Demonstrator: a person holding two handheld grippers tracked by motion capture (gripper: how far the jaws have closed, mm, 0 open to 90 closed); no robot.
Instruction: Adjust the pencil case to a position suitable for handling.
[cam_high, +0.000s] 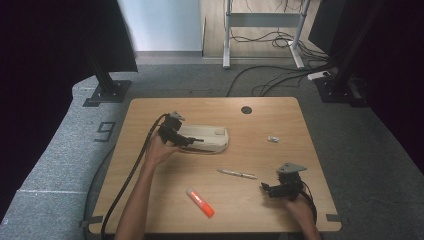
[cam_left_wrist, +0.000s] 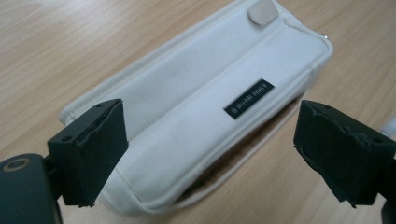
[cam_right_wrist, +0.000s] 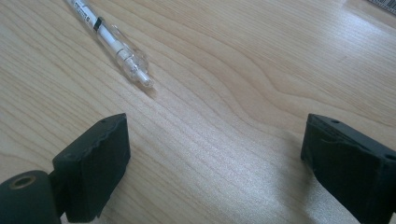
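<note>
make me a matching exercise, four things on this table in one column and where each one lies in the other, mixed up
Things:
1. white fabric pencil pouch
2. clear plastic pen
3. orange highlighter marker
4. small silver clip

Places:
A. near the table's front edge, left of centre
B. alone on bare wood, right of the pouch
C. under the left gripper
D. mid-table, ahead of the right gripper

Pairs: 1-C, 2-D, 3-A, 4-B

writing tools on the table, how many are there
2: a white pen near the table's middle, left of the right tongs, and an orange marker toward the near edge. The white pouch may hide more.
</note>
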